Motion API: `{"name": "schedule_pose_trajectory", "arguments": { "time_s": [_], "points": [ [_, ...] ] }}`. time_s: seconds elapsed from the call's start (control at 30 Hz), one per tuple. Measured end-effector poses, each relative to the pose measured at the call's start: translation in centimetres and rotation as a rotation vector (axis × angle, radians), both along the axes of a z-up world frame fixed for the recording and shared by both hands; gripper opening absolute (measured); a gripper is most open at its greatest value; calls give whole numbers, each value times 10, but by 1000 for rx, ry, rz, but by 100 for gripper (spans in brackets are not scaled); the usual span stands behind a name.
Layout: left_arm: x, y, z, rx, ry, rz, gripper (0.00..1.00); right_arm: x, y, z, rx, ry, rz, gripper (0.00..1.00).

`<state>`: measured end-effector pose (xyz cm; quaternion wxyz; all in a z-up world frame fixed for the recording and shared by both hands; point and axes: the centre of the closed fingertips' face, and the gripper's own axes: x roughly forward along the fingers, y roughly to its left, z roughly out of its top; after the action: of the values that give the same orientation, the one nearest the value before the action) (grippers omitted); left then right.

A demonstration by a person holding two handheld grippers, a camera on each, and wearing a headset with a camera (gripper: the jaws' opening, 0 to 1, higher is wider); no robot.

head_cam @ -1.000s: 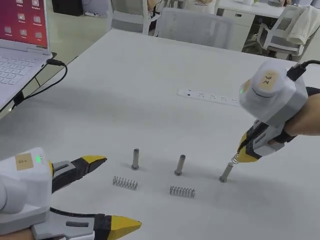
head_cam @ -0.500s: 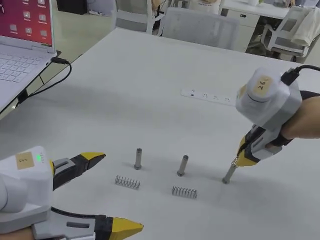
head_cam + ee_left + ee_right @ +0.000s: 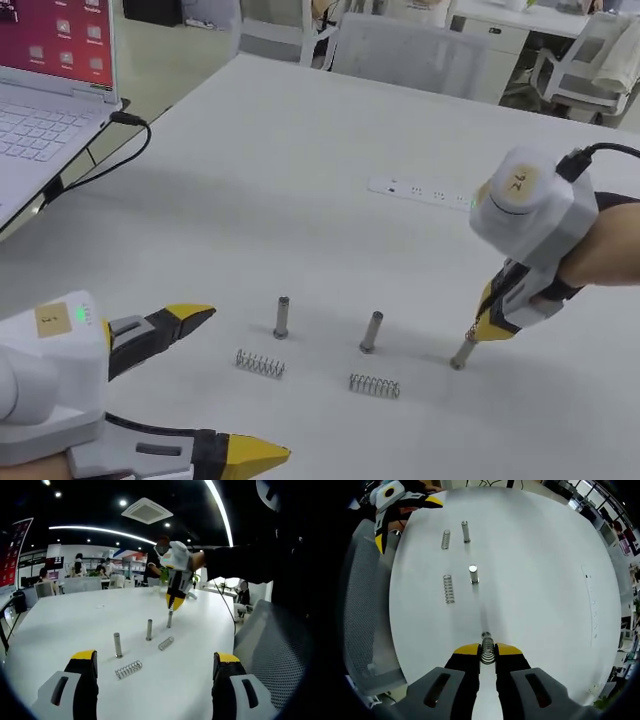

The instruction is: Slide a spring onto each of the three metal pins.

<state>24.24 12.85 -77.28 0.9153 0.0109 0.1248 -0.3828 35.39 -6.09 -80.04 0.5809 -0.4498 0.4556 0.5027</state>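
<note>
Spring at a pin
Right gripper squeezes the spring at the pin's top; left gripper is wide apart.

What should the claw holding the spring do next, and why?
Probably ease the right claw straight down: the spring it pinches is lined up with the top of the upright pin, so lowering should slide it on.

In your head view, the right gripper covers the top of the rightmost pin. In your right gripper view, the spring between the jaws hides that pin almost wholly. The laptop and the left gripper body are cut off by the head view's edges.
</note>
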Motion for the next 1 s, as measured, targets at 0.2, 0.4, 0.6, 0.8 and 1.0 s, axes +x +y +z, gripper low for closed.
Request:
{"name": "schedule_pose_trajectory", "arguments": {
  "time_s": [0.2,0.4,0.6,0.8,1.0],
  "points": [
    [0,0,0,1,2,1,93,-2,-1,-9,-4,15,-9,9],
    [0,0,0,0,2,2,92,-2,0,-18,-1,28,-22,9],
    [0,0,-1,2,4,1,92,-2,-1,-28,-8,29,-22,9],
    [0,0,-1,4,4,1,91,-3,-1,-33,-8,29,-27,9],
    [0,-1,-1,4,5,0,91,-2,-2,-41,-13,34,-34,9]
  ]
}}
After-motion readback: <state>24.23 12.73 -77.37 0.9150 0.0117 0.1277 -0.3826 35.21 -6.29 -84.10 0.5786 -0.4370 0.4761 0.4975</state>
